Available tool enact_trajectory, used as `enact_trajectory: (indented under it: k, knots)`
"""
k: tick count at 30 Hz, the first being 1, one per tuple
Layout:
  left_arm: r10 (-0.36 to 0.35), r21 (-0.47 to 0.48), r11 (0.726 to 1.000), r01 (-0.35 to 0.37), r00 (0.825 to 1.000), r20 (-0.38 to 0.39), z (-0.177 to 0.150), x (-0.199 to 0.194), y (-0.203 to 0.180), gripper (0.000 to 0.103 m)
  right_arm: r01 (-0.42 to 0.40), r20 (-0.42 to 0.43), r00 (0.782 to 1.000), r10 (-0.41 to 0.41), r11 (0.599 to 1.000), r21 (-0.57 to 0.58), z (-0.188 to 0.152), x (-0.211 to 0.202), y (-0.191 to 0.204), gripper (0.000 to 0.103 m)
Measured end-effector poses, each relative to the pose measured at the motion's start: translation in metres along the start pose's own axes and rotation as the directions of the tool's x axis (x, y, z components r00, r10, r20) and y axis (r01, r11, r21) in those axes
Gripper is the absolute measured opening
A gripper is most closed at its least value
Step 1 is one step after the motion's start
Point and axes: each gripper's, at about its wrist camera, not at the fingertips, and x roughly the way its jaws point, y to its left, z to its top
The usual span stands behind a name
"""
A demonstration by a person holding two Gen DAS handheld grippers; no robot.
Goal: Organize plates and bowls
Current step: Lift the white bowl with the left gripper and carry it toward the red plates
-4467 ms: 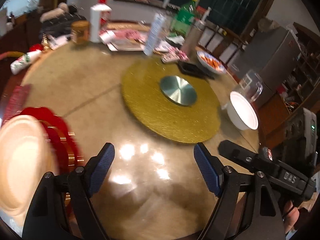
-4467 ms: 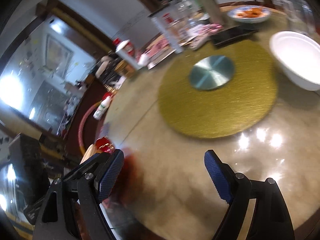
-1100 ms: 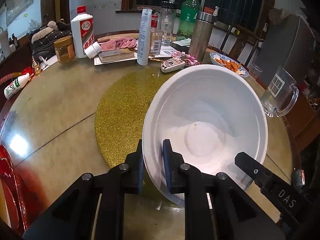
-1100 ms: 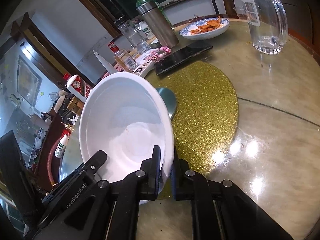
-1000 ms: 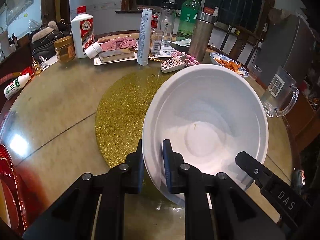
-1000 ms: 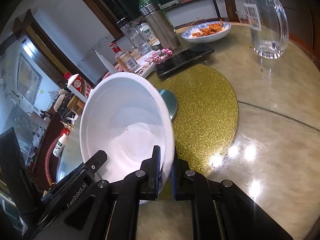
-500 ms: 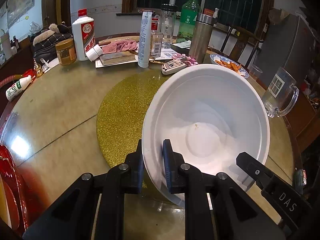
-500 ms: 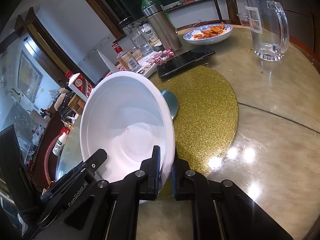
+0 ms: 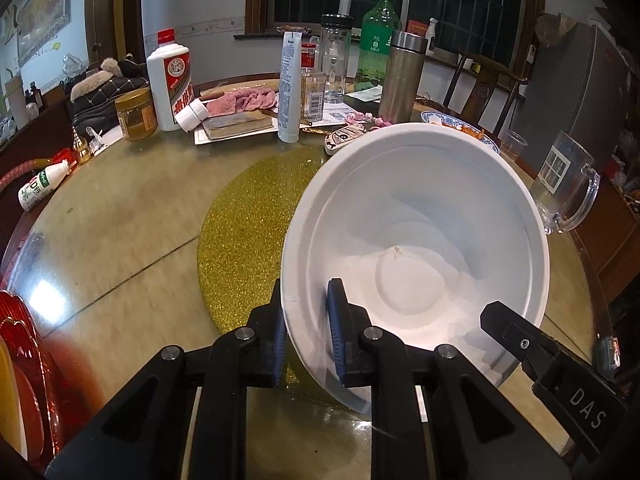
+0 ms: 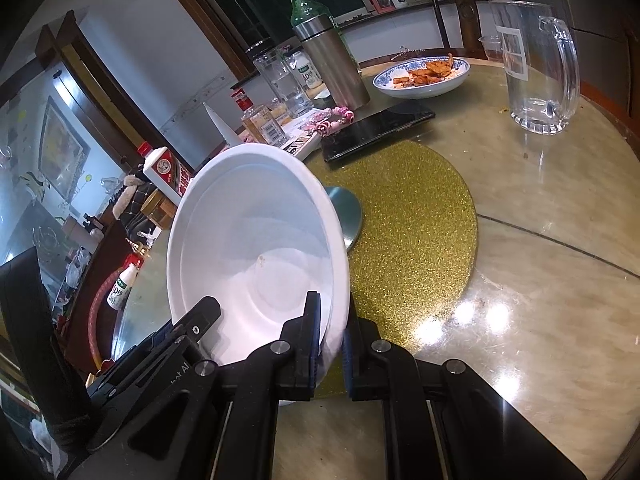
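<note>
Left tool and right tool both clamp opposite rims of the white bowl, tilted over the gold mat on the table (judgement: keep both grips even, lower level, release together).

Home dining room, round glass-topped table with gold turntable, liquor bottle, thermos, dish of food, dark barred windows behind.
</note>
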Motion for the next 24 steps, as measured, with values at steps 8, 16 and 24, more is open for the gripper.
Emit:
enact_trajectory:
  k: [8, 16, 24]
  knots:
    - [0.019, -0.010, 1.000, -0.019, 1.000, 0.005, 0.000, -0.016, 0.011, 0.017, -0.033, -0.001, 0.999, 0.033, 0.999, -0.016, 0.001, -0.007, 0.008, 0.009]
    - [0.053, -0.039, 0.998, -0.052, 0.999, 0.009, -0.008, -0.037, 0.044, 0.016, -0.080, -0.051, 0.996, 0.076, 0.994, -0.073, -0.011, -0.006, 0.039, 0.009]
    - [0.046, -0.080, 0.996, -0.045, 0.999, 0.020, -0.016, -0.061, 0.073, 0.016, -0.112, -0.049, 0.993, 0.107, 0.987, -0.113, -0.022, -0.018, 0.071, 0.009]
